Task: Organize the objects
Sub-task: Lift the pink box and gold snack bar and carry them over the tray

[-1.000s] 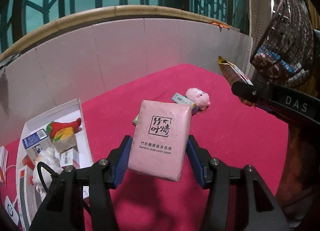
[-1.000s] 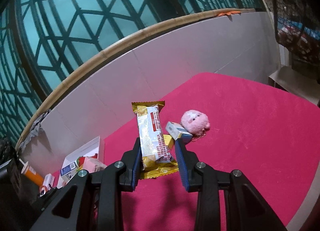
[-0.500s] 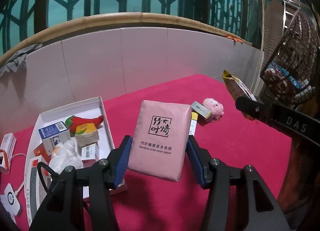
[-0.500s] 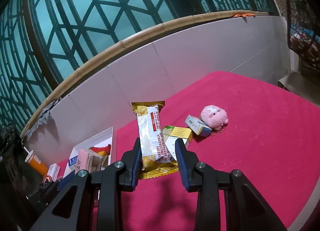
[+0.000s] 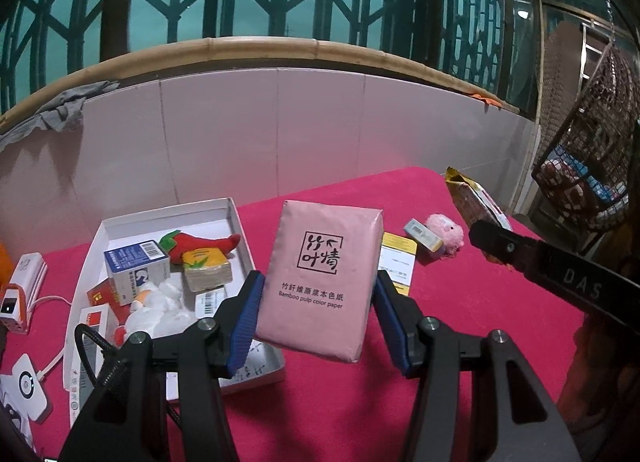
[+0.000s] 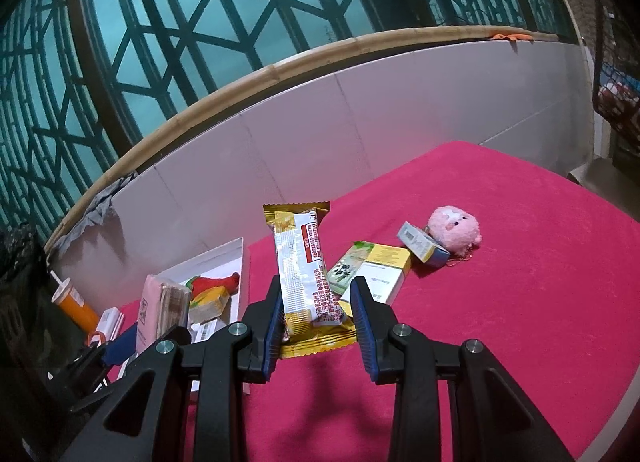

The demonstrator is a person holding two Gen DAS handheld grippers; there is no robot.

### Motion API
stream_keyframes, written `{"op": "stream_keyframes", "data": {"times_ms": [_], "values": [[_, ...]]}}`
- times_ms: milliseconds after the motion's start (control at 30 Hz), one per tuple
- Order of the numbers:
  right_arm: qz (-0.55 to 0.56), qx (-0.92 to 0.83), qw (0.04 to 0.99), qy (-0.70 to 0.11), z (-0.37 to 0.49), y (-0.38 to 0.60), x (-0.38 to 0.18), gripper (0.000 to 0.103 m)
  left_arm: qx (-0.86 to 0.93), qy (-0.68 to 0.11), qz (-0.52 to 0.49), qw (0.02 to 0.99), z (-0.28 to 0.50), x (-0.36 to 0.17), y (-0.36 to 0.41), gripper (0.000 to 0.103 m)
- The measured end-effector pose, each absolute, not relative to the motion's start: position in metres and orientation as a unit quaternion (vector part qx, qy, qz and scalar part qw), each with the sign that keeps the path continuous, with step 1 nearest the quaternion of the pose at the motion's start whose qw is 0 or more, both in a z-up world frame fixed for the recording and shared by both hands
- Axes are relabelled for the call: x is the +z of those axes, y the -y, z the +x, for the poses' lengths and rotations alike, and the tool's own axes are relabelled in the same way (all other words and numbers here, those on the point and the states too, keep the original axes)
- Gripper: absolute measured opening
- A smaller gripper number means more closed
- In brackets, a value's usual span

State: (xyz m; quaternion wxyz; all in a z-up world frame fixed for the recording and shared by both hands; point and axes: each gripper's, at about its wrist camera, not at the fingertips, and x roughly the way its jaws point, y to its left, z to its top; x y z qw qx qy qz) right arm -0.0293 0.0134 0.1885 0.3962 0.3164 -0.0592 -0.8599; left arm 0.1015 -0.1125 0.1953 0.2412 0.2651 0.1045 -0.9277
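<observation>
My left gripper (image 5: 318, 314) is shut on a pink pack of bamboo pulp paper (image 5: 322, 282), held upright above the red cloth beside the white box (image 5: 236, 218). My right gripper (image 6: 316, 314) is shut on a gold and white snack bar wrapper (image 6: 302, 274), also held upright off the table. In the left wrist view the right gripper's black arm (image 5: 560, 278) and the snack bar (image 5: 472, 198) show at the right. The pink pack (image 6: 154, 312) appears at the left of the right wrist view, near the white box (image 6: 224, 254).
The white box holds a blue carton (image 5: 136, 268), a red chili toy (image 5: 200, 242), a yellow packet and white tissue. On the cloth lie a yellow-white box (image 6: 384, 270), a green packet, a small blue-grey box (image 6: 420, 246) and a pink plush pig (image 6: 454, 228). An orange cup (image 6: 74, 304) and chargers sit left; a wire basket (image 5: 588, 166) hangs right.
Both grippers have swung left with their loads still held. The white box has come further into both views, and the pig and small boxes have shifted right.
</observation>
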Motion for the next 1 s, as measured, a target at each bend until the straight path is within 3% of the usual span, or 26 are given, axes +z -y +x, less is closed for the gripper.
{"op": "stream_keyframes", "data": {"times_ms": [1000], "values": [[0.295,-0.834,0.465,-0.028,0.035,0.069,0.201,0.035,-0.908,-0.158,0.221,0.318,0.179,0.214,0.188,0.054]]}}
